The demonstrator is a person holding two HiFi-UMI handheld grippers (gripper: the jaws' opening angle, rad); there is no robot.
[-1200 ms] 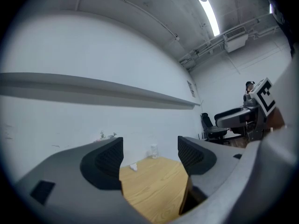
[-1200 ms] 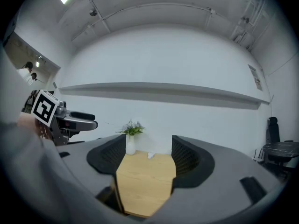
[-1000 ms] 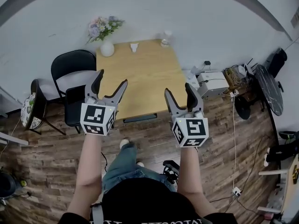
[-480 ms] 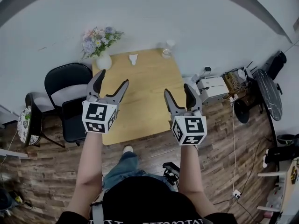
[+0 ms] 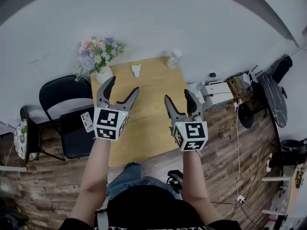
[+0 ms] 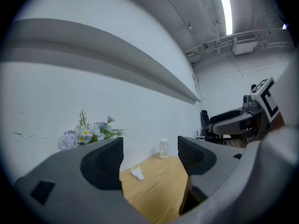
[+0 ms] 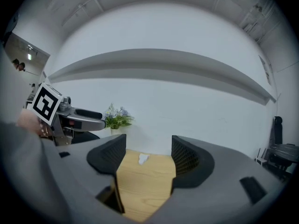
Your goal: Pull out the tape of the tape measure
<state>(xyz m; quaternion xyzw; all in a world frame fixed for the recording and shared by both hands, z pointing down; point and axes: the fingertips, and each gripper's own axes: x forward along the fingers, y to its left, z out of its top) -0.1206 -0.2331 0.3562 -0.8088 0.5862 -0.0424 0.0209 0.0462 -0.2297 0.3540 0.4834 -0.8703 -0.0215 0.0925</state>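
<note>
A small white object [image 5: 136,71], the only thing here that could be the tape measure, lies at the far end of the wooden table [image 5: 153,123]. Its detail is too small to make out. It also shows between the jaws in the left gripper view [image 6: 137,173] and the right gripper view [image 7: 143,159]. My left gripper [image 5: 122,86] hovers open over the table's left side, well short of the object. Held level with it over the right side, my right gripper [image 5: 178,97] is open too. Neither holds anything.
A vase of flowers [image 5: 98,56] stands at the table's far left corner and a clear jar [image 5: 173,57] at the far right corner. A black chair [image 5: 67,114] with a remote on it sits left of the table. Boxes and cables [image 5: 220,90] lie to the right.
The person has stepped toward the table, so both grippers now hang over its top instead of before its near edge. Both stay open.
</note>
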